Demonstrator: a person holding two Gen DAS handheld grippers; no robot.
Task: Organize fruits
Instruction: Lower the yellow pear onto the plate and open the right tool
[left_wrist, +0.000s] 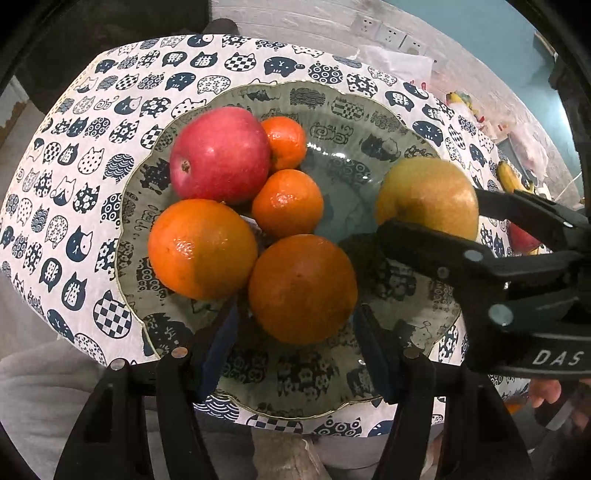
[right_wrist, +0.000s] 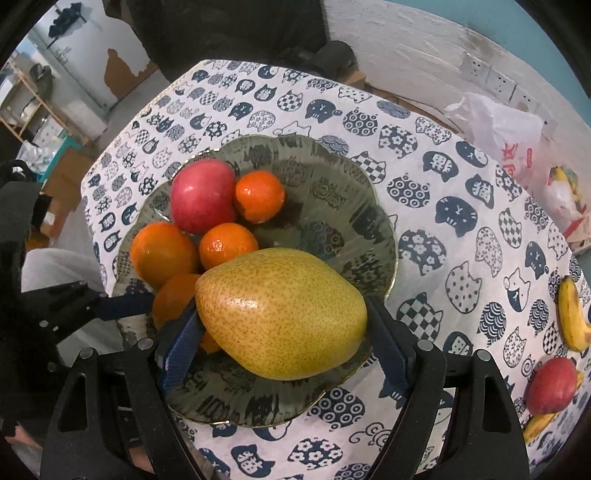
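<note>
Pear (right_wrist: 280, 314), yellow-green and speckled, sits clamped between the blue pads of your right tongs (right_wrist: 284, 332), held above the near right part of the glass plate (right_wrist: 332, 206). Seen from your left wrist, the same pear (left_wrist: 428, 197) hangs over the plate's (left_wrist: 406, 295) right side, apart from the other fruit. On the plate's left half lie a red apple (left_wrist: 219, 155), two small mandarins (left_wrist: 286, 142) (left_wrist: 287, 203) and two oranges (left_wrist: 202, 249) (left_wrist: 303, 290), all packed touching. Your left tongs (left_wrist: 295, 354) stand released, their fingers either side of the nearer orange without gripping it. The plate rests on a table under a cat-print cloth (right_wrist: 443, 229). Far to the right on that cloth lie a banana (right_wrist: 572, 317) and another apple (right_wrist: 550, 386).
</note>
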